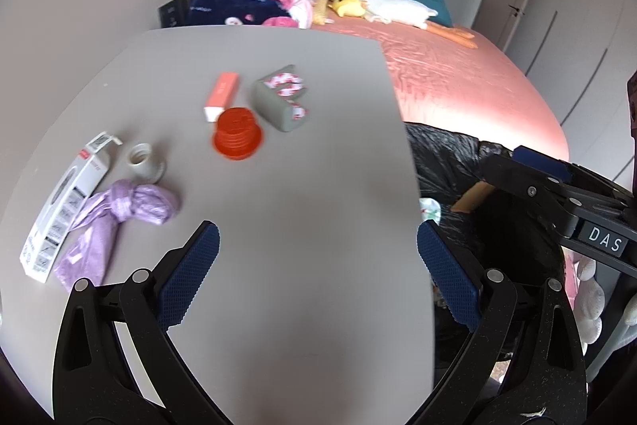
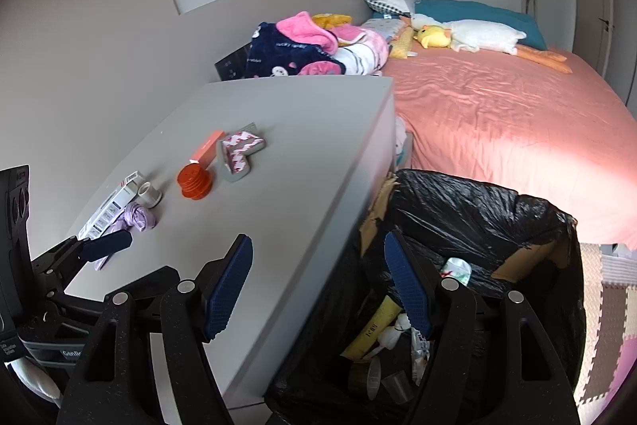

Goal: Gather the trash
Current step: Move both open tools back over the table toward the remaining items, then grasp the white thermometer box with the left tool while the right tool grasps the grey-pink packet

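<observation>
- The left tool [image 1: 318, 257] hangs over the near part of the grey counter [image 1: 278, 74], its blue pads spread wide with nothing between them.
- The right tool [image 2: 318, 279] is also spread apart and empty, straddling the counter's right edge: one pad over the counter top, the other over the black trash bag [image 2: 477, 210].
- The bag lines a cardboard box standing just beside the counter, between it and the bed [image 2: 497, 122]. Inside lie a yellow tube [image 2: 374, 329], a roll of tape [image 2: 368, 373], a clear cup [image 2: 394, 385] and crumpled white scraps.
- Trash on the counter, toward its left side: a white printed carton [image 1: 63, 210] at the edge, a knotted lilac plastic bag [image 1: 119, 214] touching it, and a small white cap-like piece [image 1: 143, 162] just behind the bag.
- Further back, close together: a ribbed orange-red plastic lid [image 1: 237, 132], a slim orange box [image 1: 221, 96] touching it behind, and a grey L-shaped foam piece [image 1: 280, 98] with red-and-white tape patches just to the right.
- On the bed: a heap of blankets [image 2: 310, 46], pillows and plush toys.
</observation>
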`<state>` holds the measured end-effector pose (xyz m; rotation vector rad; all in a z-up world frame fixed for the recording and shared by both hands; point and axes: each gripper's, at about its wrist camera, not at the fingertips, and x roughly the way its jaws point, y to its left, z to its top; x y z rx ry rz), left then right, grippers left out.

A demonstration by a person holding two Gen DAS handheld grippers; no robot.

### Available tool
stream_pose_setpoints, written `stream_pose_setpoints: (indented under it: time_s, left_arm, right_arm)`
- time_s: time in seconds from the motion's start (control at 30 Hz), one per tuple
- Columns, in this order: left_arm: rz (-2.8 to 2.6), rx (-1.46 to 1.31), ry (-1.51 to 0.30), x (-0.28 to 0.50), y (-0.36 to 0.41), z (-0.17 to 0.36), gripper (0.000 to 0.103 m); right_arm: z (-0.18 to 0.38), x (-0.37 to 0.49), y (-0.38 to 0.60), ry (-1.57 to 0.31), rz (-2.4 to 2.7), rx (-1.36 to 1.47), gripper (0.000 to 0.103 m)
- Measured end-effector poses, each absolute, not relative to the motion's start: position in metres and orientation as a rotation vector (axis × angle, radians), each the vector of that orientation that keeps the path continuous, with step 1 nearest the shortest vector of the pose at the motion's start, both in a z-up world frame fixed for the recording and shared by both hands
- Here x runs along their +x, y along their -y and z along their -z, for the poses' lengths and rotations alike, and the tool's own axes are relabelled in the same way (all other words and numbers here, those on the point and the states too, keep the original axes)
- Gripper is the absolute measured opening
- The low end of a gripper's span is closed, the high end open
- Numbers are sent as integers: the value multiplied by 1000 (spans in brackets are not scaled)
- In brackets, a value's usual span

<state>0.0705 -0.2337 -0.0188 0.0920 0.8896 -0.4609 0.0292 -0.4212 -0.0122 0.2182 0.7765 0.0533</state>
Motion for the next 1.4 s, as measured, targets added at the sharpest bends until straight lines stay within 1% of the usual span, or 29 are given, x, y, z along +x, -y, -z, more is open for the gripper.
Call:
stream_pose_setpoints:
  time_s: [0.6,0.77,1.07,1.13,1.23,1.33,1.4]
  left_arm:
    - [304,23,-860,104,143,16,96]
    - [257,19,-859,113,119,16,96]
    - [168,24,-859,132,89,22,96]
    - [159,35,-856,136,86,23,96]
    - [152,46,-860,142,83,25,94]
    - [141,64,-872,149,81,29,87]
    - [132,70,-878,154,79,31,87]
  right_arm:
    - [24,85,369,-816,-129,175,70]
    - [25,102,357,-824,-146,147,62]
    - [31,132,345,-841,-147,113,56]
    - [33,138,343,-849,-150,106,52]
    - [37,148,339,-862,-155,91,49]
    - [40,157,335,-869,-154,74,48]
    - [42,164,331,-872,-151,60,48]
